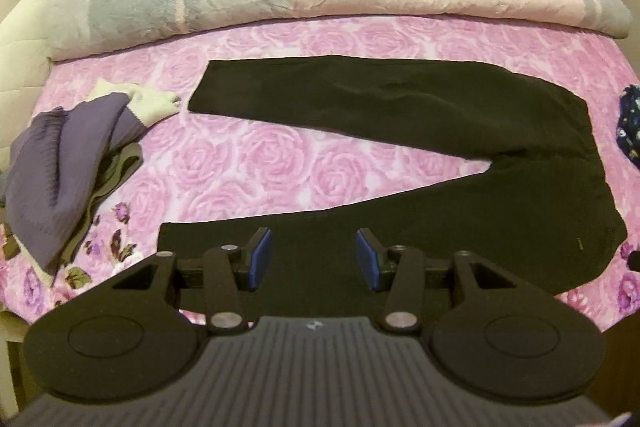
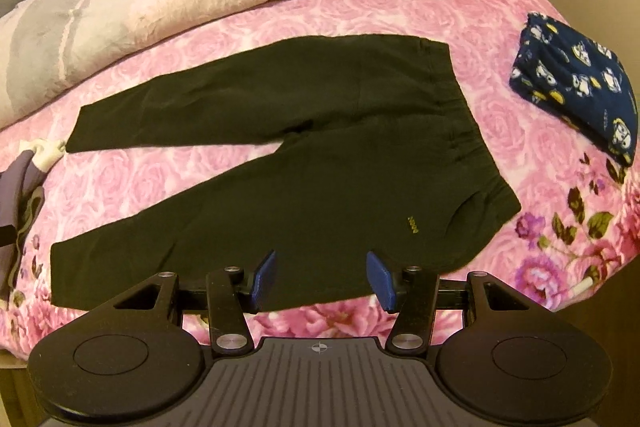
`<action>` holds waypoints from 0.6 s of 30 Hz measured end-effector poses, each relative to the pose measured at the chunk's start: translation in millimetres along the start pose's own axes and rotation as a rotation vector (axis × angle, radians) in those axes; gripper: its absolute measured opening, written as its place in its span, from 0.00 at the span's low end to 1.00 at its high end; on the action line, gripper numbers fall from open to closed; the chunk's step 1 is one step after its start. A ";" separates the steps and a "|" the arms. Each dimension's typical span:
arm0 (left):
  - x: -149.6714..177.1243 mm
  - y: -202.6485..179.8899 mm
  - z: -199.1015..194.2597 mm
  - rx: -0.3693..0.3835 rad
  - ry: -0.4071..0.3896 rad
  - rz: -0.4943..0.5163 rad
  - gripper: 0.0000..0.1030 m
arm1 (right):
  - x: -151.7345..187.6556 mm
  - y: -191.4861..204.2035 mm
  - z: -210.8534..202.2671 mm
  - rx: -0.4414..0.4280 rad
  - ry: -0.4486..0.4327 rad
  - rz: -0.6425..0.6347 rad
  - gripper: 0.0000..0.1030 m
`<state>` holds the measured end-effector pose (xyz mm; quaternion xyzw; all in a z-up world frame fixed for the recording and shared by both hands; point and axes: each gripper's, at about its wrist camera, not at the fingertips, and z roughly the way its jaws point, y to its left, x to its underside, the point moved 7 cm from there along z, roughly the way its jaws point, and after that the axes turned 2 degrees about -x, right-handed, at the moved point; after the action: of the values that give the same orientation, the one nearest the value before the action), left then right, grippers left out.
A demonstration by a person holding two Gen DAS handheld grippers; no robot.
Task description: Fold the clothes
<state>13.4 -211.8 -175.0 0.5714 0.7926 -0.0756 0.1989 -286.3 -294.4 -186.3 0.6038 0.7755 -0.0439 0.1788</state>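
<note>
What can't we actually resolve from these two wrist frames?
- Black pants, left wrist view: near edge of the lower leg hidden behind the left hand-held gripper.
- Yellow logo, right wrist view: too small and blurred to read.
- Navy printed garment, left wrist view: cut off by the right edge.
- Purple clothes pile, right wrist view: cut off by the left edge.

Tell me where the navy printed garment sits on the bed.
The navy printed garment lies folded at the right of the right wrist view, on the pink floral bedspread, apart from the black trousers.
</note>
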 end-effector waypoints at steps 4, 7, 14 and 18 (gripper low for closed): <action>3.3 2.9 4.8 0.013 0.014 0.004 0.41 | 0.5 2.2 9.0 0.016 0.021 0.006 0.52; 6.9 9.5 7.5 0.003 0.024 -0.009 0.41 | -1.5 2.7 14.6 0.017 0.026 0.000 0.52; 7.2 19.4 17.1 -0.039 0.046 -0.049 0.41 | -11.3 -10.6 30.5 0.026 0.043 -0.007 0.52; 1.1 5.3 24.0 -0.033 0.054 -0.053 0.41 | -19.5 -33.7 38.3 0.042 0.052 0.006 0.52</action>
<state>23.5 -217.4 -196.6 0.5485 0.8138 -0.0524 0.1849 -305.8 -332.2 -220.6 0.6108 0.7770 -0.0440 0.1458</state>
